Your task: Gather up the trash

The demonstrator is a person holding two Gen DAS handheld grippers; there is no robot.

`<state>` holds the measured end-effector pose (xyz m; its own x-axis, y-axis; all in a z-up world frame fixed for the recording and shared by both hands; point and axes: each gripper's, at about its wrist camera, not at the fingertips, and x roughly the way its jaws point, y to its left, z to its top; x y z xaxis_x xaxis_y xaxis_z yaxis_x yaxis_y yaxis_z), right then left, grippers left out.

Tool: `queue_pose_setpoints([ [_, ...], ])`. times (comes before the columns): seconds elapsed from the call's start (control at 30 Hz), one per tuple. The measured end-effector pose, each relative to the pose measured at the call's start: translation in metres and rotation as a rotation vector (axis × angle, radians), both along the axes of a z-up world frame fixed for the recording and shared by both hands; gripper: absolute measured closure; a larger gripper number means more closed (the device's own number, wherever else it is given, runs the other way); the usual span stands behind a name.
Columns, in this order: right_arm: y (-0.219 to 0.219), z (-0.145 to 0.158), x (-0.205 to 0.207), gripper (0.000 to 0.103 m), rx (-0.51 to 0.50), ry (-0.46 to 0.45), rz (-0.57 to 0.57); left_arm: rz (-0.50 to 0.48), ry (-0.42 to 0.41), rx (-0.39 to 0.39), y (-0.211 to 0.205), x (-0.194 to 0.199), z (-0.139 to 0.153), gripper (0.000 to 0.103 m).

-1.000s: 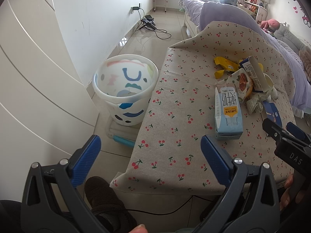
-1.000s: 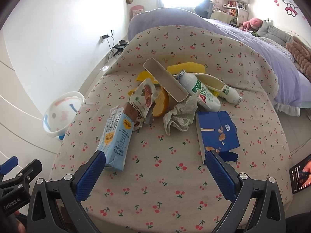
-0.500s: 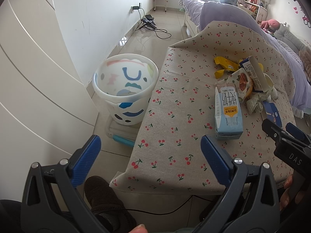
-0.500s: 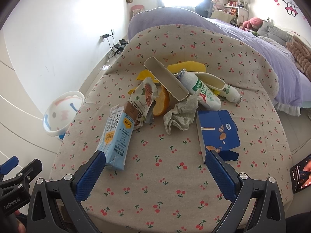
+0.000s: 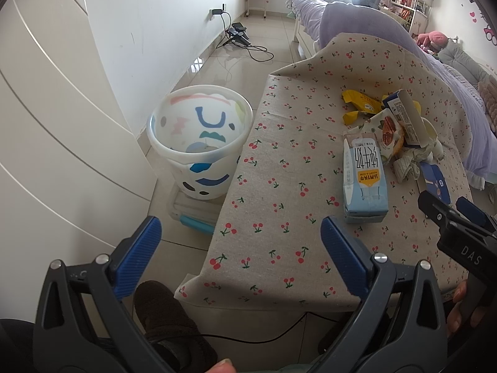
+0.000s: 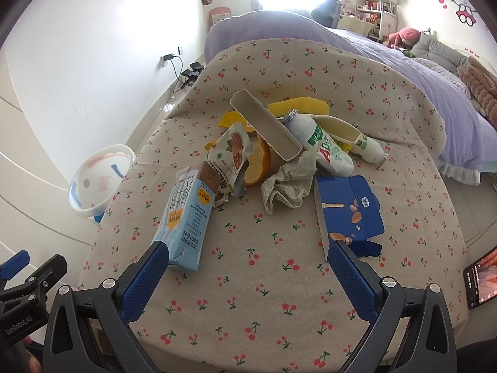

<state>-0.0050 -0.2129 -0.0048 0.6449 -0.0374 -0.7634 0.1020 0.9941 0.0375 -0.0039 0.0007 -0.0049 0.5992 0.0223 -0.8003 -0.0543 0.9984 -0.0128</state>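
A pile of trash lies on a table with a cherry-print cloth (image 6: 248, 279): a light blue milk carton (image 6: 186, 214) (image 5: 363, 183), a snack wrapper (image 6: 231, 155), crumpled paper (image 6: 287, 186), a blue box (image 6: 348, 214), white bottles (image 6: 326, 149), a cardboard tray (image 6: 267, 127) and yellow wrappers (image 5: 360, 102). A white bin (image 5: 198, 140) with coloured shapes stands on the floor left of the table. My left gripper (image 5: 239, 248) is open and empty over the table's near left corner. My right gripper (image 6: 248, 267) is open and empty just short of the pile.
A white wall and cabinet doors (image 5: 62, 124) run along the left. A bed with a purple cover (image 6: 403, 71) lies behind the table. A phone (image 6: 481, 276) shows at the right edge. Cables (image 5: 242, 37) lie on the far floor. A dark slipper (image 5: 167, 320) is below.
The right gripper has moved slightly forward toward the pile. The left gripper has hardly moved.
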Motion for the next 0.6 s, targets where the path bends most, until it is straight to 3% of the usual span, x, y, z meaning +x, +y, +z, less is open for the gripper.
queue_pose_setpoints([
  [0.6,-0.0006,0.0005,-0.0005,0.000,-0.001,-0.002,-0.001,0.000,-0.001,0.001,-0.0021,-0.0008,-0.0001,0.001],
])
